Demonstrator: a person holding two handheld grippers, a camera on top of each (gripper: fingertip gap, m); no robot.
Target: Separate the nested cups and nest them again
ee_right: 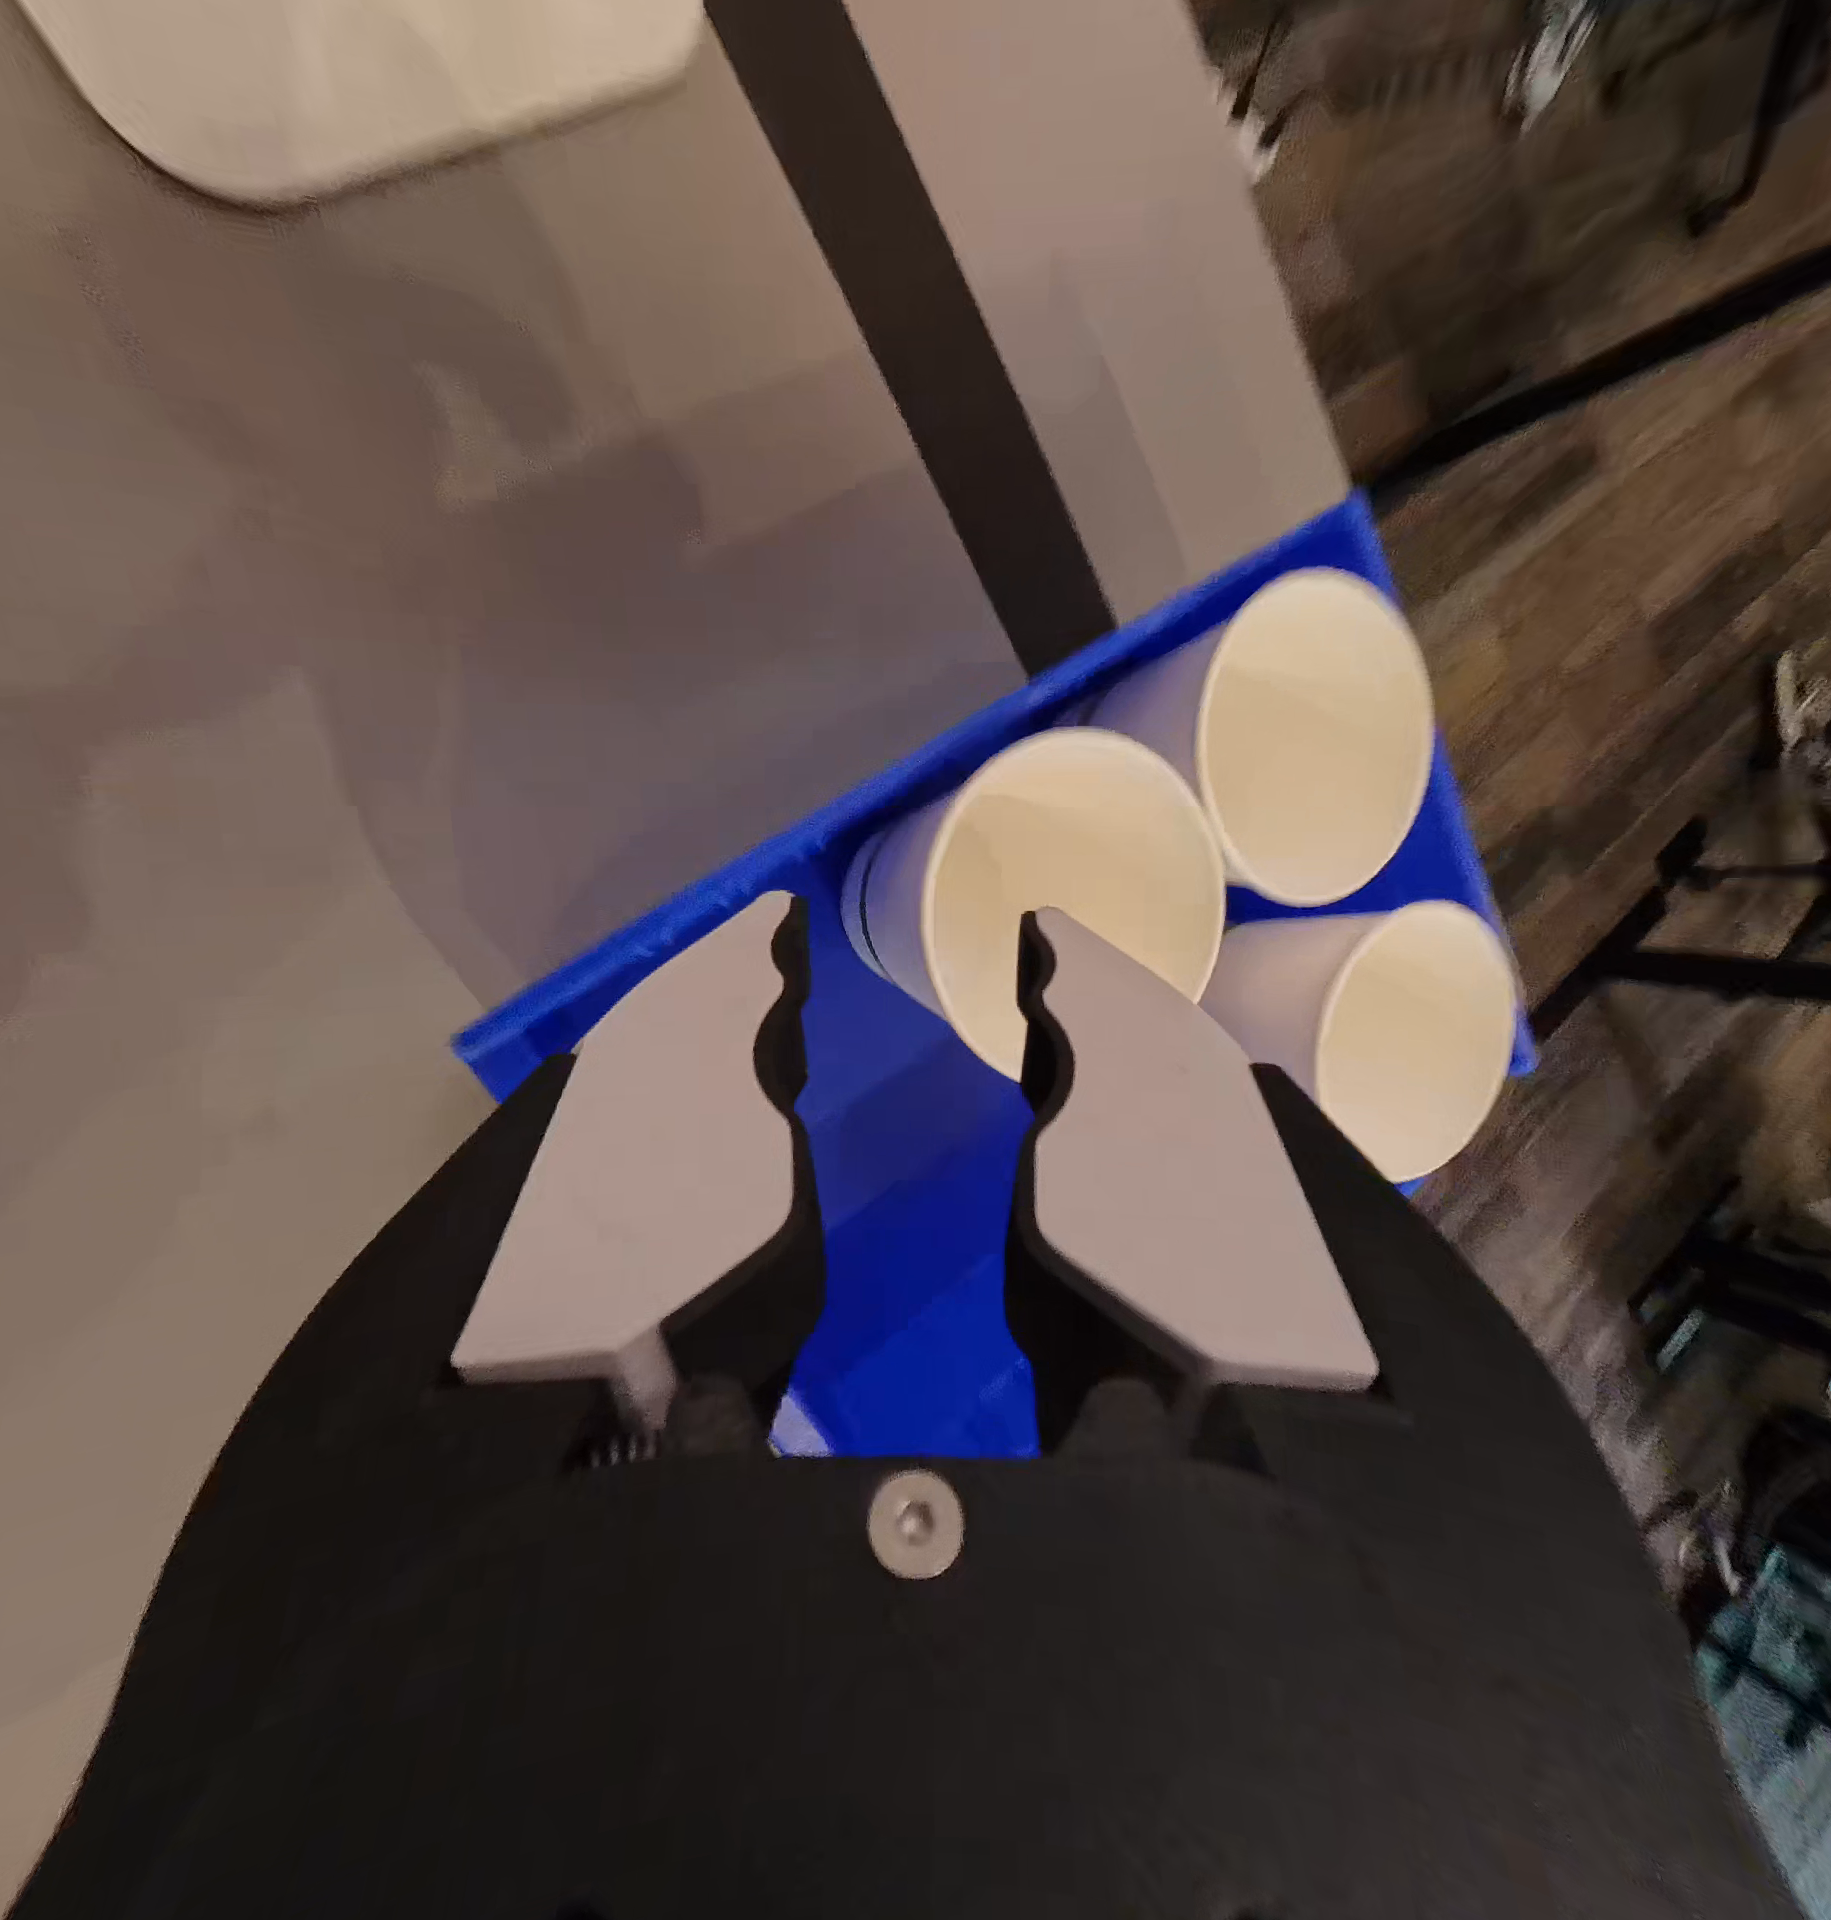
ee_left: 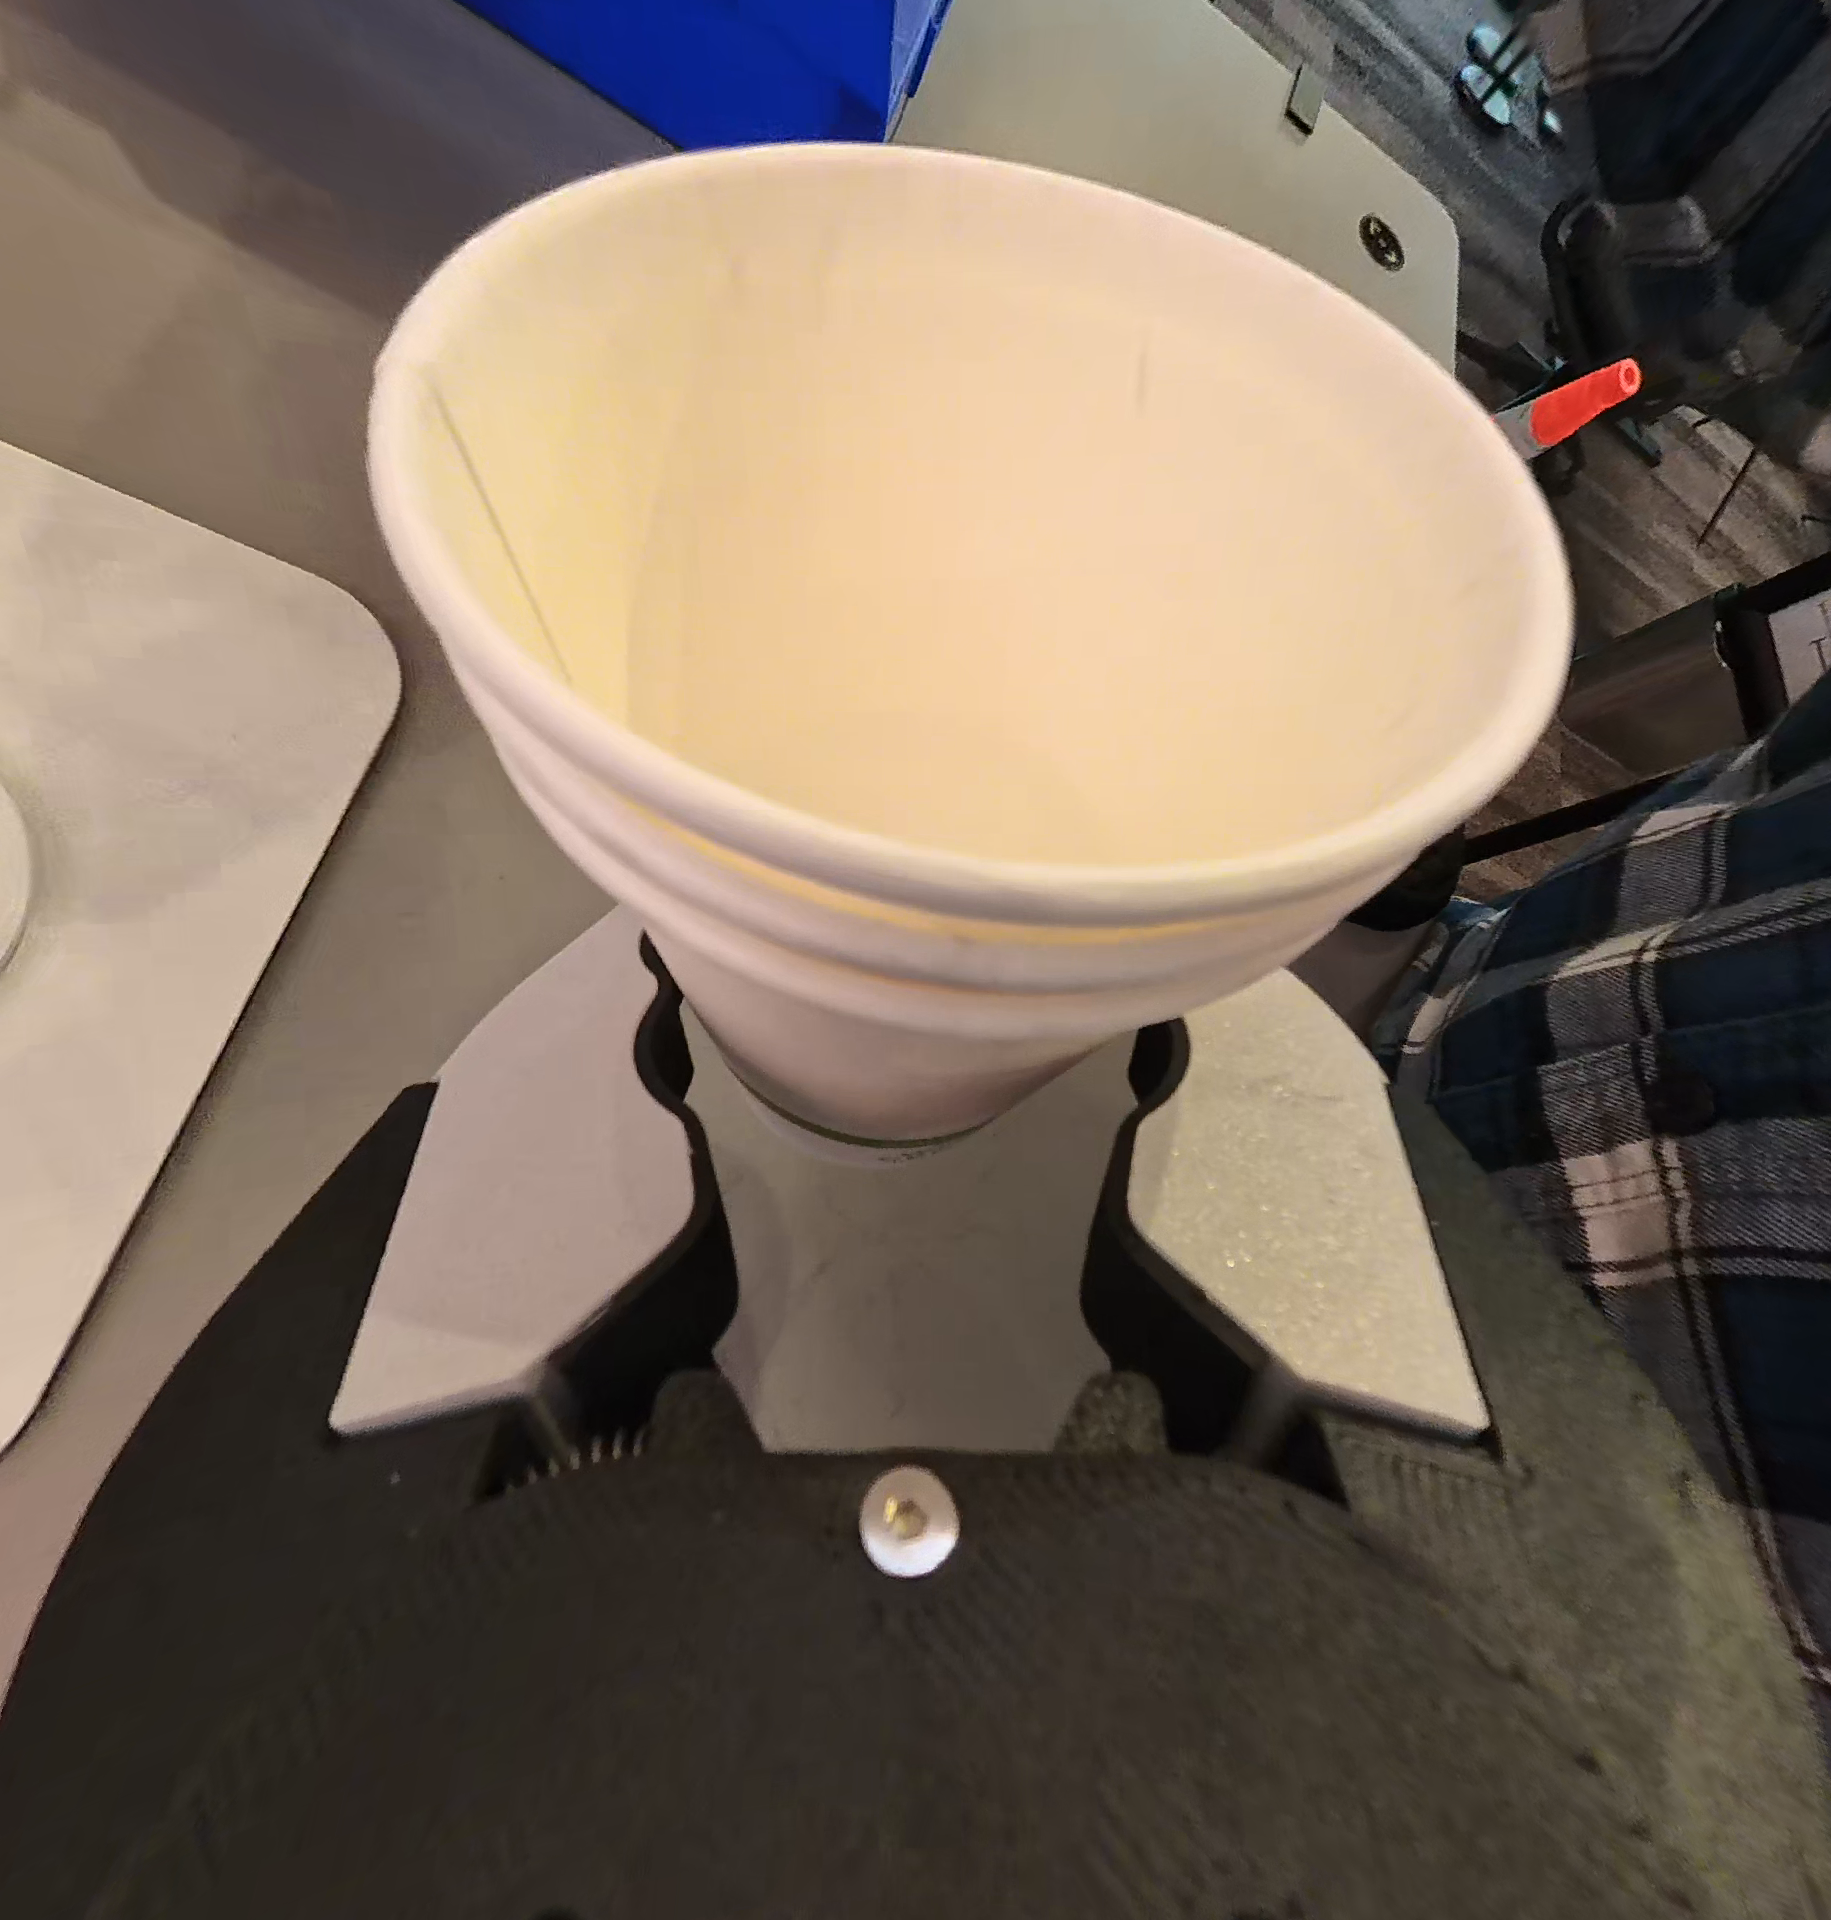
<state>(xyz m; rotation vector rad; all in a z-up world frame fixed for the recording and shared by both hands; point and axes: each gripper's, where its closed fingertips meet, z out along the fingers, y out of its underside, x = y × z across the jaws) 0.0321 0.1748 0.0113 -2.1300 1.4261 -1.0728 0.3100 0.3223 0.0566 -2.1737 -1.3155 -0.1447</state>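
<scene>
**A:** So where's the cup stack at? Left wrist view is basically all cup.

**B:** Yep — the nested white paper cups (ee_left: pixel 952 644) sit upright between the fingers of the left hand-held gripper (ee_left: pixel 916 1049), low on the stack near its base. At least three rims are stacked together. Jaws are spread wide with the black pads (ee_left: pixel 662 1049) right at the cup wall; looks like they're clamped on it. Grey counter (ee_left: pixel 215 260) underneath, a plaid sleeve (ee_left: pixel 1669 1039) off to the right.

**A:** And the right one?

**B:** The right hand-held gripper (ee_right: pixel 911 935) is partly open with nothing between the fingers — it's over a blue tray (ee_right: pixel 890 1143) with three white cups (ee_right: pixel 1316 727) in it, one fingertip overlapping the nearest cup (ee_right: pixel 1077 831).
</scene>
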